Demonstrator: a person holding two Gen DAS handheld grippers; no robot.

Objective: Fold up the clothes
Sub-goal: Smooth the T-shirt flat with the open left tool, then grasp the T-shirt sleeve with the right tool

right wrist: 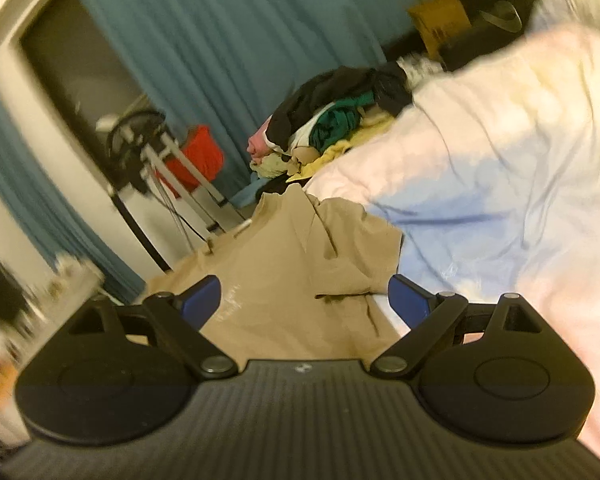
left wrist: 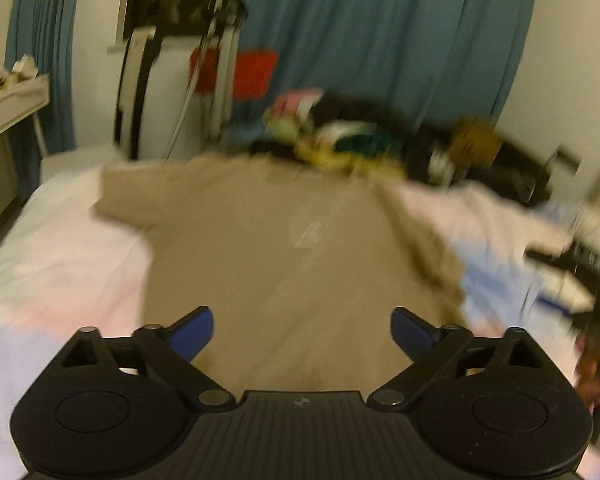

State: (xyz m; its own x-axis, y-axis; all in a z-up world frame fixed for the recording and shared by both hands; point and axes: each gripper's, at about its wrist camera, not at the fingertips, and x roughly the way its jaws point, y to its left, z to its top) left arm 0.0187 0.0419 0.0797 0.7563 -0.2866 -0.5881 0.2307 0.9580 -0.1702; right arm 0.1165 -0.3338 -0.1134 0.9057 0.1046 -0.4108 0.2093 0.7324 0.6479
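Observation:
A tan T-shirt (left wrist: 268, 240) lies spread on the bed with a faint print on its chest. Its left sleeve lies out flat; its right side is bunched in folds. My left gripper (left wrist: 302, 332) is open and empty above the shirt's near hem. In the right wrist view the same shirt (right wrist: 300, 280) lies rumpled, with one side folded over. My right gripper (right wrist: 304, 300) is open and empty just above that rumpled side. The right gripper also shows blurred at the right edge of the left wrist view (left wrist: 588, 276). Both views are motion-blurred.
The bed has a pale pink and blue sheet (right wrist: 500, 184). A pile of mixed clothes (right wrist: 332, 124) lies at the bed's far end. Teal curtains (left wrist: 380, 32), a folded stand (left wrist: 216, 80), a red item (left wrist: 252, 72) and a white shelf (left wrist: 8, 100) stand behind.

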